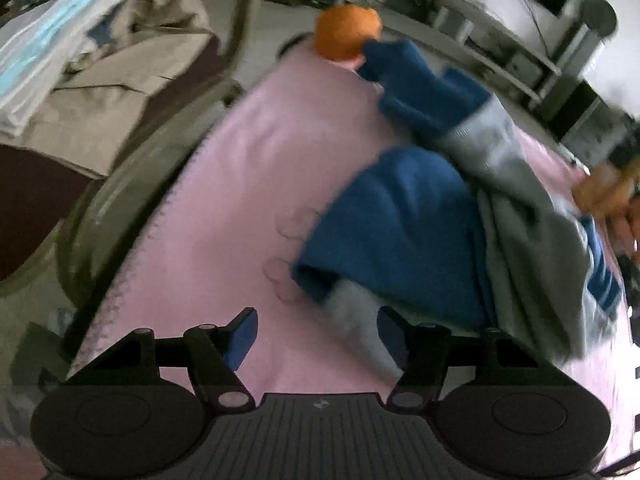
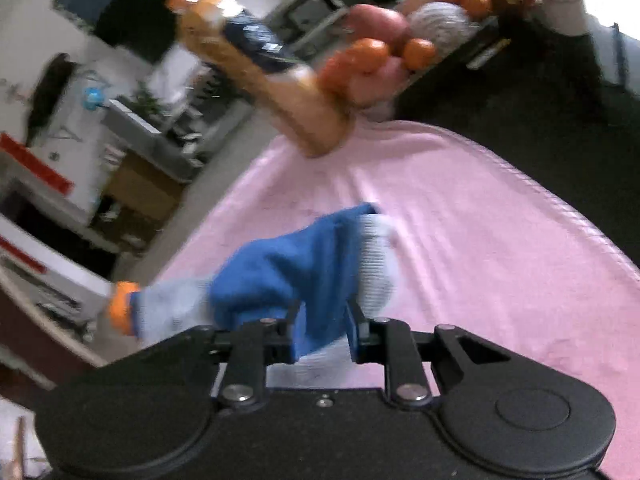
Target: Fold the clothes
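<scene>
We've got the right tongs [image 2: 320,332] clamped on the blue-and-grey sweater [image 1: 420,216], crumpled on the pink blanket [image 1: 240,184] over the bench. Left tongs [image 1: 316,336] gape beside a grey cuff; we'd pinch it, then pull flat.

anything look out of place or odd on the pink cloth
Yes: an orange drink bottle and a tray of fruit stand at the pink cloth's far edge, odd beside laundry. The blue and grey garment lies crumpled, not flat.
</scene>
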`<action>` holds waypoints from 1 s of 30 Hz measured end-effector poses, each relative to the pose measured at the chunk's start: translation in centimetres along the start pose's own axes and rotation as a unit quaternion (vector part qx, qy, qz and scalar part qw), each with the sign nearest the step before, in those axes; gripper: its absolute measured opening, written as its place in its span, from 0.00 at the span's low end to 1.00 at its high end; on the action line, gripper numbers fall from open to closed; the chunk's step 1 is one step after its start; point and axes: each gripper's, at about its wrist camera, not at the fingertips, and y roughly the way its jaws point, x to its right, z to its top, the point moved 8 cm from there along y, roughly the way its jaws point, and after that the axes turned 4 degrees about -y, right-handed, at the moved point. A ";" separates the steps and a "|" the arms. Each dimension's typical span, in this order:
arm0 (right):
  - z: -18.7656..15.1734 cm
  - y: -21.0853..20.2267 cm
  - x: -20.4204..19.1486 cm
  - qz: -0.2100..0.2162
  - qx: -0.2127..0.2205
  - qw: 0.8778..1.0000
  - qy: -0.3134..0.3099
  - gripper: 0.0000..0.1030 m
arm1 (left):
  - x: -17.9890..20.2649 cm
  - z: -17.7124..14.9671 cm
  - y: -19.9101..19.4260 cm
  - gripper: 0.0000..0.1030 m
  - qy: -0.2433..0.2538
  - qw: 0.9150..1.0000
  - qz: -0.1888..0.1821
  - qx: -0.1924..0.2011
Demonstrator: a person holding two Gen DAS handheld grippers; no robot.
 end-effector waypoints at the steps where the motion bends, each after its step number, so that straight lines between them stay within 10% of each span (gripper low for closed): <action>1: -0.2 0.4 0.6 -0.011 -0.008 1.000 0.008 0.31 | 0.3 -0.2 -0.1 0.67 0.005 1.000 -0.003 -0.001; 12: -0.2 5.0 3.2 -0.046 -0.049 0.994 0.090 0.47 | -0.5 -1.9 0.5 0.74 -0.066 0.995 -0.042 -0.057; 14: -0.3 5.3 2.7 -0.044 -0.048 0.994 0.085 0.38 | -0.4 -1.9 0.4 0.73 -0.071 0.995 -0.048 -0.056; 15: -0.5 5.4 2.3 -0.045 -0.052 0.995 0.074 0.12 | -0.4 -1.9 0.3 0.73 -0.075 0.994 -0.052 -0.057; 16: -0.6 5.3 1.9 -0.048 -0.054 0.995 0.062 0.06 | -0.4 -2.0 0.4 0.73 -0.084 0.993 -0.059 -0.060; 30: -0.5 4.3 1.9 -0.007 -0.038 0.997 0.062 0.07 | 1.7 0.2 2.8 0.70 -0.127 0.987 -0.090 -0.040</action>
